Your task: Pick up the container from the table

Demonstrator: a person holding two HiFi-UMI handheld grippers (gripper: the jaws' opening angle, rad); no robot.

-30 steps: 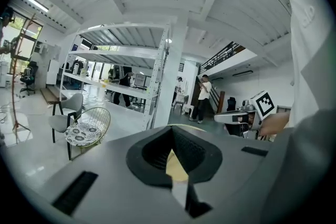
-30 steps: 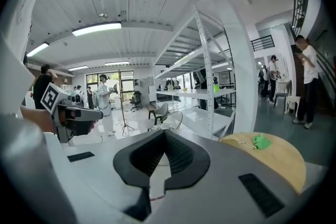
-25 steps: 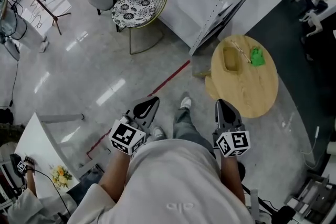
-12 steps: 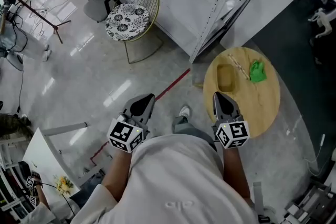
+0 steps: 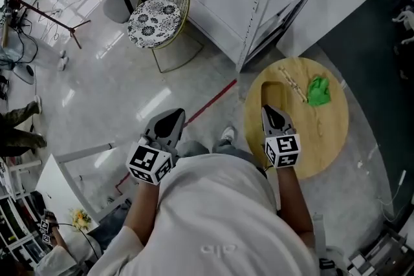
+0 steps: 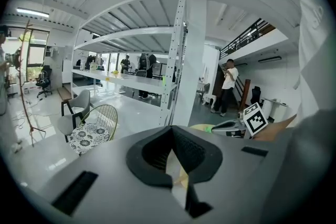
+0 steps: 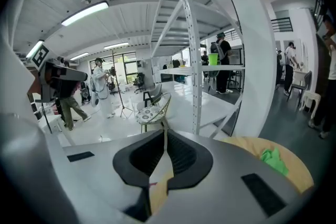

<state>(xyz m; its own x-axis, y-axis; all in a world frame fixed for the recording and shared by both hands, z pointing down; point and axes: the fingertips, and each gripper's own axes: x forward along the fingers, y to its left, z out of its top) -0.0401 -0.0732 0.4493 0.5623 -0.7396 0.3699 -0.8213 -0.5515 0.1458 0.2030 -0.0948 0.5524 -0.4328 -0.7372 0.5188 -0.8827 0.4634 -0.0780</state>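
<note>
Right of centre in the head view, the round wooden bench (image 5: 323,132) carries the container (image 5: 272,93), a shallow tan box lying toward the bench's left side. A pair of thin sticks (image 5: 292,81) lies just beside it, and a crumpled green thing (image 5: 317,90) sits further right.

My right gripper (image 5: 272,114) points at the container from the bench's near edge, and its tip overlaps the container's lower end in that view. That is why I judge this is the one meant for the pick. Its jaws are pressed together with nothing between them, so they must part before they can take a wall of the container. Whether the tip touches the container I cannot tell.

My left gripper (image 5: 172,119) hangs over the floor at lower left of the frame, well apart from the bench. Its jaws are likewise closed and empty. I reckon it is held there only to keep out of the way.
</note>
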